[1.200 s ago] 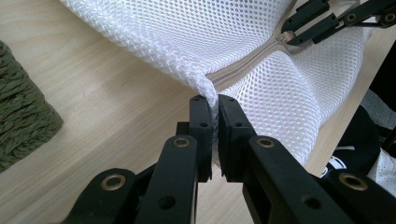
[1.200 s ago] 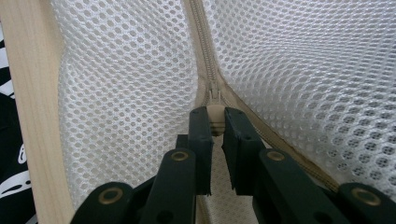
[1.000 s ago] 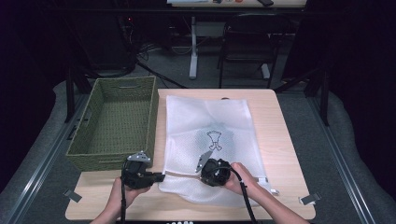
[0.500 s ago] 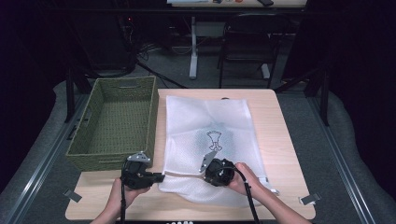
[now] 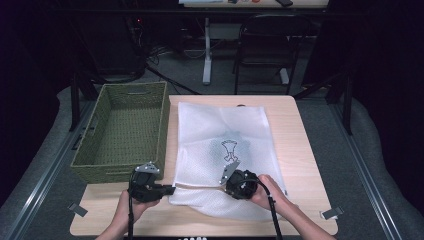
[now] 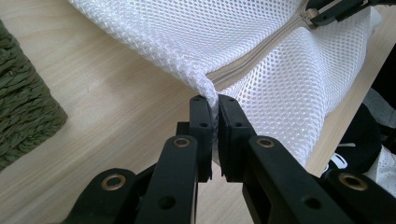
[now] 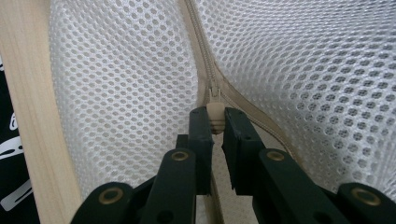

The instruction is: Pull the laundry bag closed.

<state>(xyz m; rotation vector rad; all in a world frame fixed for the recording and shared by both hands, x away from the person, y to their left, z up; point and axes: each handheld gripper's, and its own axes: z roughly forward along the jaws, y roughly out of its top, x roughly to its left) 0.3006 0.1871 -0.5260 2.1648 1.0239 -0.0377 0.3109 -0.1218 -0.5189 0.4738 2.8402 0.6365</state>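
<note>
We have the left hand-held gripper [image 6: 213, 114] clamping the white mesh zip bag [image 5: 225, 135] at its corner, and the right hand-held gripper [image 7: 215, 122] pinching its beige zipper pull [image 7: 215, 113]; unzipping looks barely begun.

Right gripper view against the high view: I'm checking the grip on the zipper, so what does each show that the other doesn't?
The right gripper view alone shows the beige zipper pull pinched between the right gripper jaws, with the zipper track running up the mesh.

The high view alone shows the green woven basket to the left of the bag, the black print on the bag, and the left gripper at the bag's near left corner.

Both show the white mesh bag lying on the wooden table.
</note>
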